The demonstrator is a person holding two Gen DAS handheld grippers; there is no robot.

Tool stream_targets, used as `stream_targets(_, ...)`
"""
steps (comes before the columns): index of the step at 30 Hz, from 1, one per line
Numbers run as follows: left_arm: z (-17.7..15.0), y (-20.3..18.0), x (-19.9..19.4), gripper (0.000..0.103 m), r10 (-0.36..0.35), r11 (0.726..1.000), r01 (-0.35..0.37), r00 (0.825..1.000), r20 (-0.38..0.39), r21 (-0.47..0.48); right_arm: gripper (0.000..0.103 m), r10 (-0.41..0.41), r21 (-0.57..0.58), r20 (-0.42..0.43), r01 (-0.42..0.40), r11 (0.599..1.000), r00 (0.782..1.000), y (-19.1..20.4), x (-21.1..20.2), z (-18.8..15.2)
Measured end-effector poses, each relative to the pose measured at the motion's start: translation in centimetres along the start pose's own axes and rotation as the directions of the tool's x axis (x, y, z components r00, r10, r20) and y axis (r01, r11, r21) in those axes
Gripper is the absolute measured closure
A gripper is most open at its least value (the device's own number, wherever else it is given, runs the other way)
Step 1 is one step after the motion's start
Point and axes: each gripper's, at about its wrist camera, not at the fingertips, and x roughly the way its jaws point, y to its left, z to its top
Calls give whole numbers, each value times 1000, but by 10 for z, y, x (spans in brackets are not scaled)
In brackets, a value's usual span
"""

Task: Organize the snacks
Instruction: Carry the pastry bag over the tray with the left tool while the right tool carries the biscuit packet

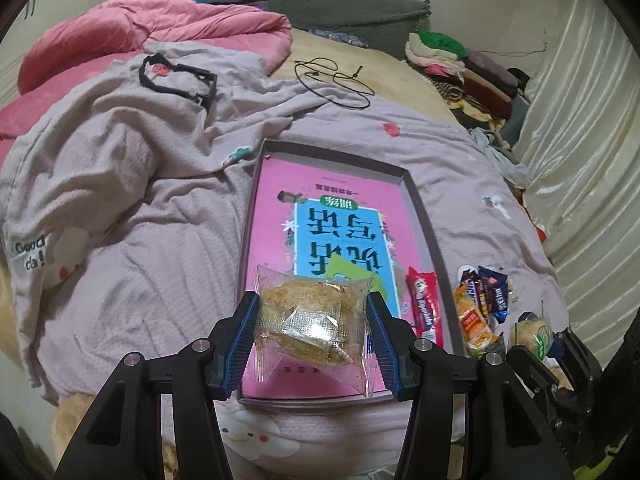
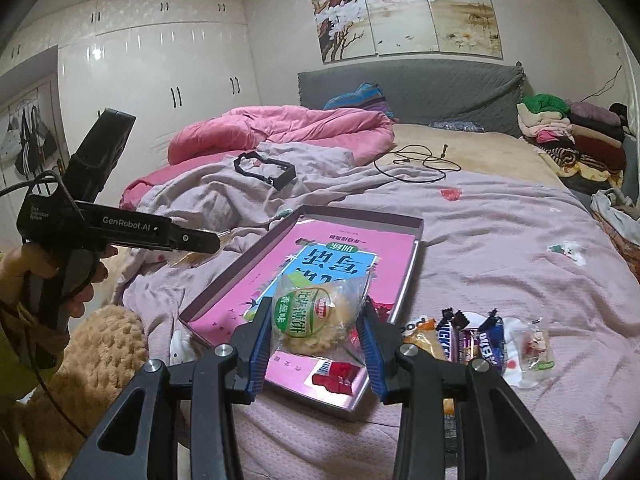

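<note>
A bedroom is showing in the left wrist view: a bed spread with a lilac blanket [image 1: 132, 208], and on it a shallow tray [image 1: 416, 196] with a pink book lying flat inside. The left gripper [image 1: 312, 322] is gripping a clear packet of shredded, golden snack [image 1: 310, 320] between its blue pads, holding it over the near end of the tray. A red snack bar [image 1: 425, 304] is already lying in the tray along its right wall. Outside, just beside that wall, a small pile of wrapped snacks [image 1: 482, 300] is waiting on the blanket.

In the right wrist view, the same bed is filling the frame below white wardrobes and a grey headboard. The right gripper [image 2: 316, 320] is clamping a round biscuit packet with a green label [image 2: 316, 316], poised above the tray's near corner. By my reading, sorting is at an early stage: one bar in, two packets in hand, and several chocolate bars and sweets [image 2: 480, 340] left outside.
</note>
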Motion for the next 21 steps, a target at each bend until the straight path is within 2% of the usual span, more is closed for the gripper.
stream_targets(14,-14,1,25,48,29,999,-28,999,-45,38,62,34,-27,-76,-36,999,997,16,37,-2)
stream_targets(21,-21,-3,39,48,65,995,-60,996,-62,80,62,41,-52,-151,-49,997,988,23,63,-12)
